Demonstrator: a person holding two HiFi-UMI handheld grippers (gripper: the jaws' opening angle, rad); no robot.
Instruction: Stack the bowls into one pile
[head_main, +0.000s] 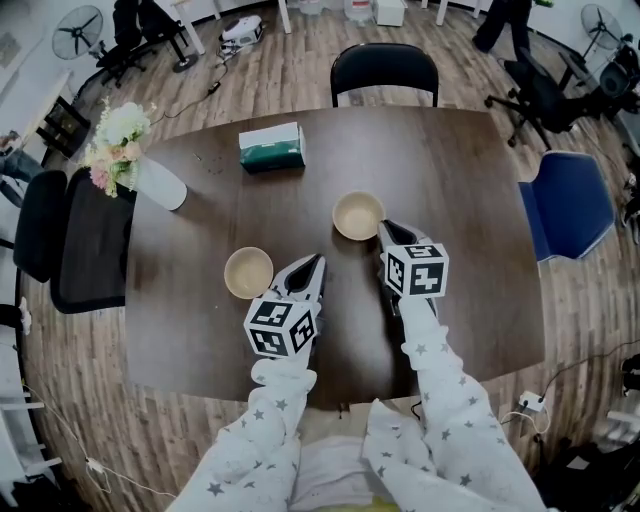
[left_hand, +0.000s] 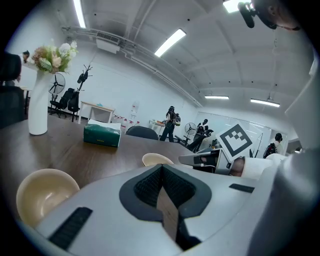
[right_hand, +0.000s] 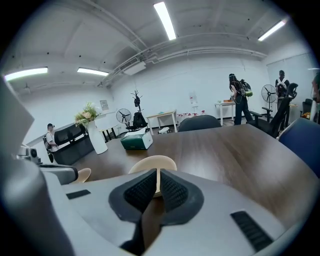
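Note:
Two cream bowls stand apart on the dark table (head_main: 470, 180). The left bowl (head_main: 249, 272) (left_hand: 44, 196) lies just left of my left gripper (head_main: 312, 264) (left_hand: 161, 169), whose pads meet: it is shut and empty. The right bowl (head_main: 357, 215) (right_hand: 152, 163) (left_hand: 157, 159) sits upright directly beyond the tips of my right gripper (head_main: 385, 228) (right_hand: 157, 175). That gripper's pads stand almost together with only a thin slit, and nothing is visibly pinched. Whether its tips touch the bowl's rim I cannot tell.
A green tissue box (head_main: 271, 148) (right_hand: 136, 140) lies at the back of the table, and a white vase of flowers (head_main: 150, 175) (left_hand: 38, 107) at its left end. Chairs ring the table: black (head_main: 384, 72), blue (head_main: 566, 205), dark (head_main: 70, 245). People stand far off.

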